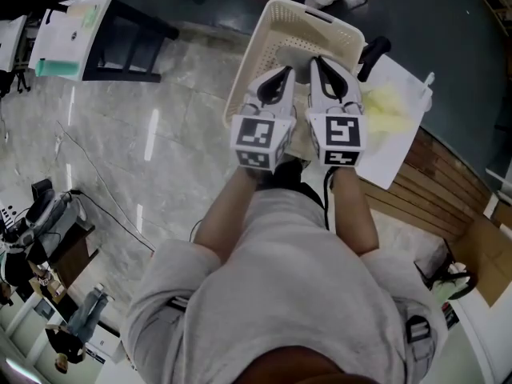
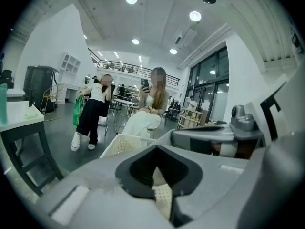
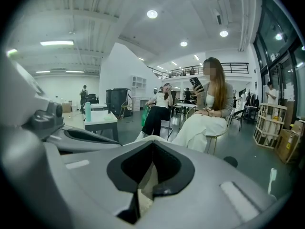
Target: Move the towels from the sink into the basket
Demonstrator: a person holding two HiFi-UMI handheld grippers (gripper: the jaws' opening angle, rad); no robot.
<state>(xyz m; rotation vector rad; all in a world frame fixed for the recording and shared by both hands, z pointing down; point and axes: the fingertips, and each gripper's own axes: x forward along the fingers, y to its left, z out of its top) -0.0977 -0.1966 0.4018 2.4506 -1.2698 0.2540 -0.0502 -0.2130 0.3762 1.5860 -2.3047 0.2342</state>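
The left gripper point(image 1: 285, 74) and the right gripper point(image 1: 318, 62) are held side by side above the cream basket point(image 1: 272, 24), both pointing into it. In the left gripper view, the left gripper point(image 2: 155, 149) has its jaws closed tip to tip with nothing between them; the perforated basket wall point(image 2: 125, 144) lies just beyond. In the right gripper view, the right gripper point(image 3: 151, 144) likewise has its jaws together and holds nothing.

A yellow towel point(image 1: 390, 102) lies on a white board point(image 1: 394, 154) just right of the basket, outside it. Whether this board is part of the sink cannot be told. The grippers cover most of the basket floor.

A dark table point(image 1: 120, 34) stands well apart at the upper left. Two people sit in the background point(image 3: 209, 113).
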